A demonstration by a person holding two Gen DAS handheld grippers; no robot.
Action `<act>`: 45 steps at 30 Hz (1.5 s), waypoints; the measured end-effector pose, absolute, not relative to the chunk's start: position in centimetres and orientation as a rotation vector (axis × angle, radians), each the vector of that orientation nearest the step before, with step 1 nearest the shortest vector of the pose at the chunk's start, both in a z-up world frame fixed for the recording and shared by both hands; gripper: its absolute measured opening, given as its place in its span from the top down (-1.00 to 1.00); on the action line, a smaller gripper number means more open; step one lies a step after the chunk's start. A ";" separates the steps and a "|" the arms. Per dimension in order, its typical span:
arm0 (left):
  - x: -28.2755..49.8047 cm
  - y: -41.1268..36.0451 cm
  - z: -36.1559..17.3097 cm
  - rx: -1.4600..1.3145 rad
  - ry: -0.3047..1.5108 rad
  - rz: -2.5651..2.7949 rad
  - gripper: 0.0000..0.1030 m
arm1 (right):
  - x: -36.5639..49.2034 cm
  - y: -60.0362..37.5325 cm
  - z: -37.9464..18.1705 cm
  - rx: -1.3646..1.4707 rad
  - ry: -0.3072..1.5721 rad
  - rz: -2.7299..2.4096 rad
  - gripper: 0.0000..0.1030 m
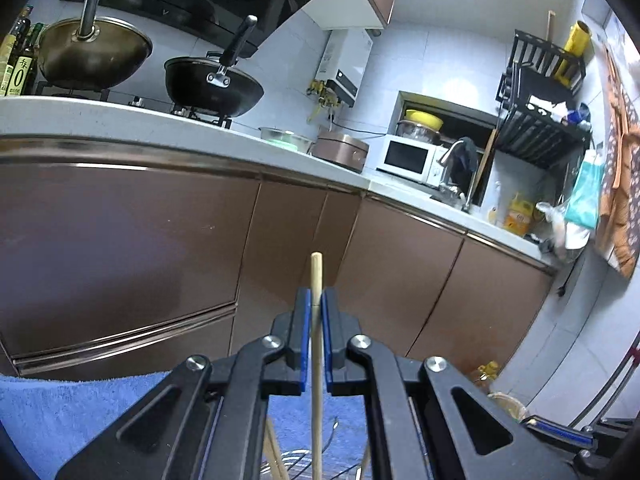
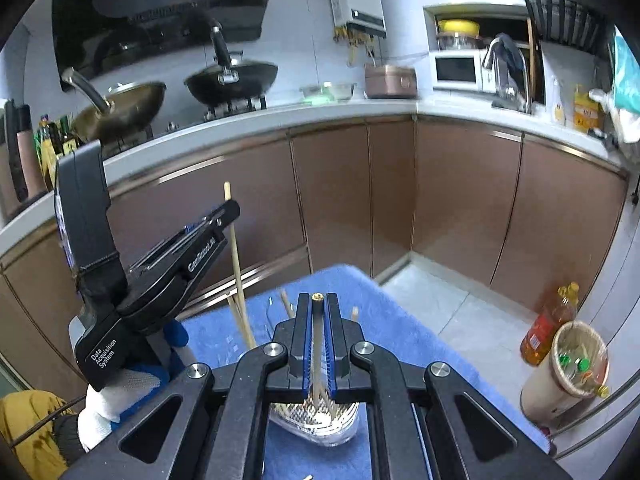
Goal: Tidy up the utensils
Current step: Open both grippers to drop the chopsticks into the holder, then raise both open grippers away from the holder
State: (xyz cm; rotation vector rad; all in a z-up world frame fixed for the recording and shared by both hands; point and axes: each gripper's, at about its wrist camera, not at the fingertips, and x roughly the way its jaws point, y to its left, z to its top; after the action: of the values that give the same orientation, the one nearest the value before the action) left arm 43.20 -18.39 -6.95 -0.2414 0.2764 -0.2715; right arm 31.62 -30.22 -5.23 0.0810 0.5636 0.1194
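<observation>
My left gripper [image 1: 316, 300] is shut on a pale wooden chopstick [image 1: 316, 272] that stands nearly upright, its top end above the blue pads. From the right wrist view, that left gripper [image 2: 228, 210] and its chopstick [image 2: 237, 264] hang at the left, above a blue towel [image 2: 400, 320]. My right gripper [image 2: 317, 308] is shut on a thin, darker stick with a gold tip [image 2: 317, 297]. Under the right gripper stands a shiny perforated metal holder [image 2: 320, 424] with several wooden chopsticks leaning in it. The holder's wire rim [image 1: 296, 462] shows at the bottom of the left wrist view.
Brown cabinet doors [image 2: 460, 200] run below a white counter [image 2: 280, 116] with two woks, a rice cooker and a microwave. On the floor at the right stand a waste bin [image 2: 572, 364] and an oil bottle [image 2: 548, 324]. A gloved hand [image 2: 120, 392] holds the left gripper.
</observation>
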 end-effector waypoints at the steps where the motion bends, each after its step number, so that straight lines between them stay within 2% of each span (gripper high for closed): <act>1: 43.1 -18.3 -7.4 -0.240 0.275 -0.265 0.90 | 31.6 -30.4 -5.9 0.086 0.578 0.116 0.87; 4: 42.8 -18.0 -7.7 -0.230 0.286 -0.286 0.82 | 31.5 -31.0 -6.7 0.104 0.598 0.110 0.86; 5: 42.5 -17.8 -7.6 -0.227 0.288 -0.298 0.68 | 31.3 -31.2 -6.7 0.109 0.600 0.110 0.82; 7: 41.8 -17.1 -7.2 -0.227 0.295 -0.323 0.51 | 31.0 -31.4 -6.6 0.117 0.599 0.106 0.56; 8: 41.4 -16.8 -6.8 -0.221 0.297 -0.335 0.50 | 30.7 -31.5 -6.4 0.123 0.596 0.103 0.54; 9: 41.0 -16.4 -6.4 -0.207 0.301 -0.346 0.49 | 30.4 -31.6 -6.2 0.126 0.595 0.104 0.53; 11: 40.1 -15.6 -5.6 -0.189 0.315 -0.362 0.33 | 29.8 -31.5 -5.7 0.123 0.589 0.098 0.53; 15: 37.7 -13.7 -4.2 -0.154 0.334 -0.373 0.28 | 27.9 -31.3 -4.2 0.127 0.560 0.098 0.51; 19: 34.4 -11.3 -2.6 -0.115 0.354 -0.372 0.13 | 25.3 -30.7 -2.5 0.130 0.524 0.107 0.45; 29: 25.8 -7.3 -1.0 -0.040 0.385 -0.360 0.10 | 18.5 -29.0 -0.6 0.144 0.465 0.139 0.28; 38: 18.3 -6.8 -1.2 0.009 0.386 -0.342 0.10 | 13.1 -27.8 -0.2 0.168 0.421 0.150 0.18; 42: 15.1 -6.8 -1.1 0.032 0.356 -0.314 0.10 | 10.8 -27.4 -0.3 0.175 0.401 0.144 0.06; 45: 13.0 -6.7 -1.2 0.048 0.339 -0.294 0.03 | 9.4 -26.9 -0.6 0.184 0.390 0.136 0.02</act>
State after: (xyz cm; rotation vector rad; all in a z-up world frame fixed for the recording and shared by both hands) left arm 13.05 -6.69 -1.20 0.0476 0.3392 -0.2939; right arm 9.45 -26.86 -0.60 0.1842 0.3904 0.1360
